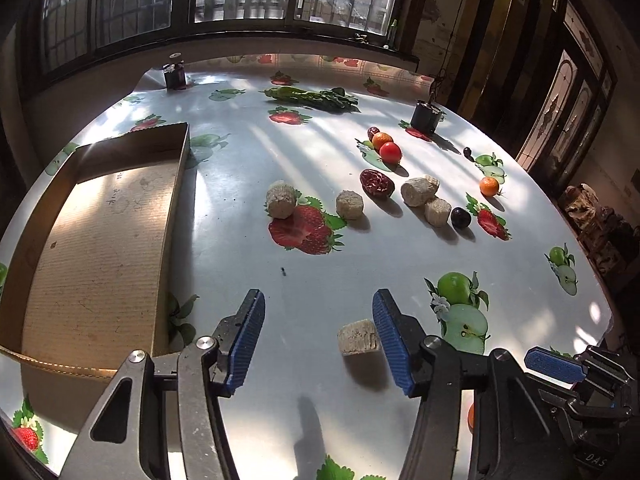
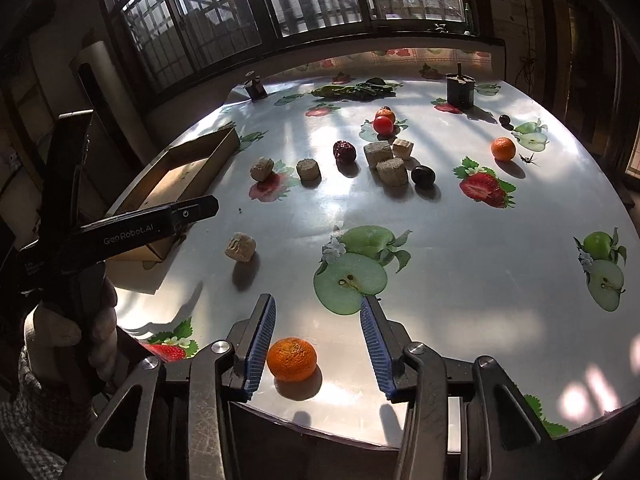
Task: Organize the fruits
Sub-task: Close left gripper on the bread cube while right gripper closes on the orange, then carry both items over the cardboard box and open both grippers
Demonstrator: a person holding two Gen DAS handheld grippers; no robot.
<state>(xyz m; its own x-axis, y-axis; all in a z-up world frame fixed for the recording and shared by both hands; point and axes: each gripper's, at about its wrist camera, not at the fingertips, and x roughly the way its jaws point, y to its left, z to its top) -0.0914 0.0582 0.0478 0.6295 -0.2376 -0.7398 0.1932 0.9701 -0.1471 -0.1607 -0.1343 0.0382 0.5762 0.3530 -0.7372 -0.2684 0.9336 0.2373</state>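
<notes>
My left gripper (image 1: 319, 293) hangs over the near table. A beige cylindrical block (image 1: 358, 336) lies between its blue pads, against the right pad and well clear of the left one. My right gripper (image 2: 318, 299) straddles a mandarin (image 2: 292, 359) at the table's front edge. The fruit sits close to the left pad, with a wide gap to the right pad. Further back lie a red tomato (image 1: 390, 152), a second mandarin (image 1: 489, 186), a wrinkled red date (image 1: 376, 183), a dark plum (image 1: 461, 217) and several more beige blocks (image 1: 418, 191).
An open cardboard box (image 1: 176, 208) stands at the left of the table. Leafy greens (image 1: 316, 98) and two small black pots (image 1: 426, 116) (image 1: 175, 76) sit toward the window. The tablecloth carries printed fruit pictures. A gloved hand (image 2: 56, 332) holds the left gripper.
</notes>
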